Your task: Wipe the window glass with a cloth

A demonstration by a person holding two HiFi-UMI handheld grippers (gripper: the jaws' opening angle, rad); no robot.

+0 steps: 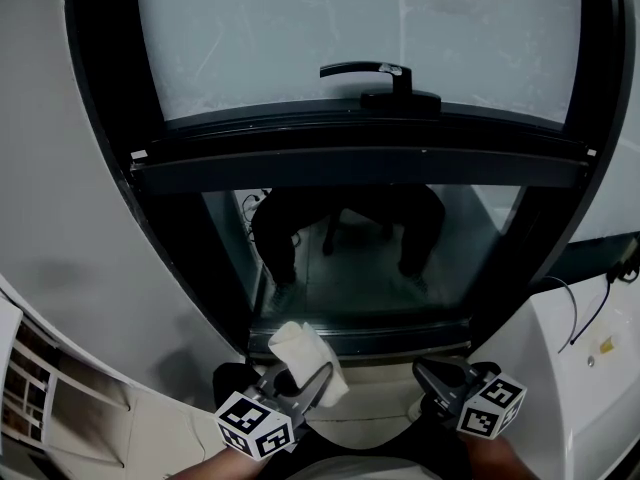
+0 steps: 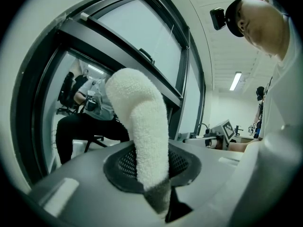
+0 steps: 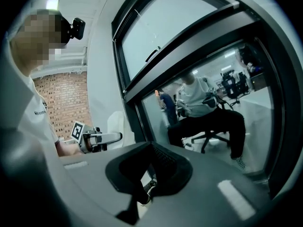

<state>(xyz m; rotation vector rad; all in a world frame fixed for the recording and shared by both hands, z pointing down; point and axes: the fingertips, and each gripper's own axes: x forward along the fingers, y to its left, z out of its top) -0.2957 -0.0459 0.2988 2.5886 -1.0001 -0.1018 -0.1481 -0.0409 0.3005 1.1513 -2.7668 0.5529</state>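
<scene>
Near the window glass (image 1: 350, 48), two grippers hung side by side.
Left gripper (image 1: 312, 380) pinched a white cloth (image 1: 300, 348); right gripper (image 1: 432, 373) sat pressed together, holding nothing.

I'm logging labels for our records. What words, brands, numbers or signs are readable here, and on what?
No text reads clearly.
Marker cubes on the left gripper and right gripper: black-and-white square patterns, no letters.
Small print on the person's shirt: too small to read.
Pale sticker on the window handle: too blurred to read.
</scene>
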